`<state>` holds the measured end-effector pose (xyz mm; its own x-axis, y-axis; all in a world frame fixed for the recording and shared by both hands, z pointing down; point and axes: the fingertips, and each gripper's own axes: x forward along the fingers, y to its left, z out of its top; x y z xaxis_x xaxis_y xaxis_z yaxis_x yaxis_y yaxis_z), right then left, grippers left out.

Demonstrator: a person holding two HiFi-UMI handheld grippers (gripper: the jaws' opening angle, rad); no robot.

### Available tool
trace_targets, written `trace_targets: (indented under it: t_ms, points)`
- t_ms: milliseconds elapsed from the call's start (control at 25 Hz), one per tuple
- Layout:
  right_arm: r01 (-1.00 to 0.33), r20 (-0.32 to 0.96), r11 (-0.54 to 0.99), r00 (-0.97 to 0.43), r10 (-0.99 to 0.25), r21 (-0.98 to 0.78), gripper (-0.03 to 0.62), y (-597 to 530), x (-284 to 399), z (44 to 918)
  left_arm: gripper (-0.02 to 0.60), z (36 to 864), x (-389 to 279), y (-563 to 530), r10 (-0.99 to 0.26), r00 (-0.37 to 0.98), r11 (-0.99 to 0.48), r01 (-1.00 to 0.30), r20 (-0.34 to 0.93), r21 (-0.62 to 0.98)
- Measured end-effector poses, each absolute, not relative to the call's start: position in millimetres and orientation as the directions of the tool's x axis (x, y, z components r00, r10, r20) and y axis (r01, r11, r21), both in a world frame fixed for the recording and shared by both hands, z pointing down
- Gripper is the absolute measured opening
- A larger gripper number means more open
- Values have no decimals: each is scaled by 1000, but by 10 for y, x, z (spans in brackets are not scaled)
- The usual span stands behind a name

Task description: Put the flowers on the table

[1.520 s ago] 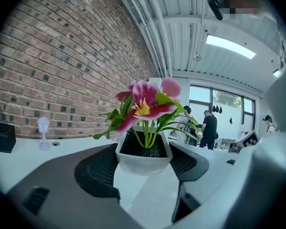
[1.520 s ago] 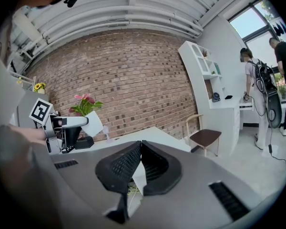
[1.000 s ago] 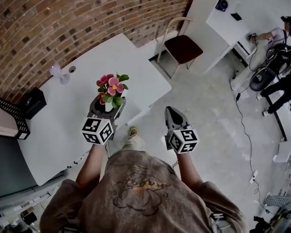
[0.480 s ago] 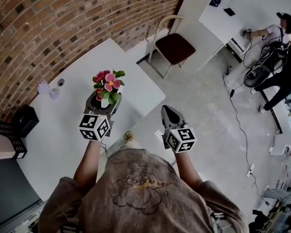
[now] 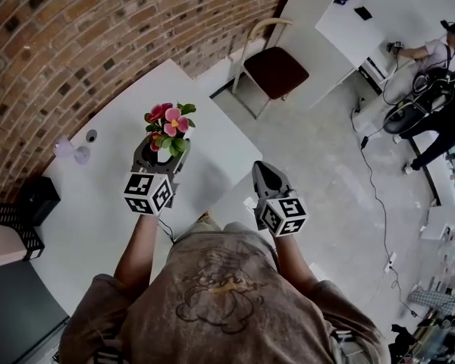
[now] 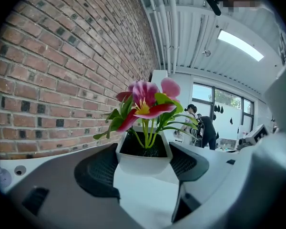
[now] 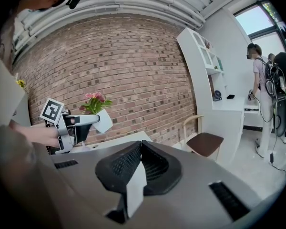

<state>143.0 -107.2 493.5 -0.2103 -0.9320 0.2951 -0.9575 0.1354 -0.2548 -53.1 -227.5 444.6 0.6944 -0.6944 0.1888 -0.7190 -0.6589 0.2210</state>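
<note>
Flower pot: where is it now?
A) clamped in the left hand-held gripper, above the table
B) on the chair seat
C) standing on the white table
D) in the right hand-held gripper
A: the left gripper view shows the flower pot squeezed between the jaws of the left hand-held gripper, and the right gripper view shows it raised off the table. The right hand-held gripper has its jaws together.
</note>
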Motion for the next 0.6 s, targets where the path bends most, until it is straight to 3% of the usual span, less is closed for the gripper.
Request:
trace_targets:
  t_ms: [600]
  points:
    - [-949, 323, 191, -269, -907, -252, 5, -1548, 1494, 5040, 351, 4701, -359, -2897, -712, 664, -642, -747, 226, 174]
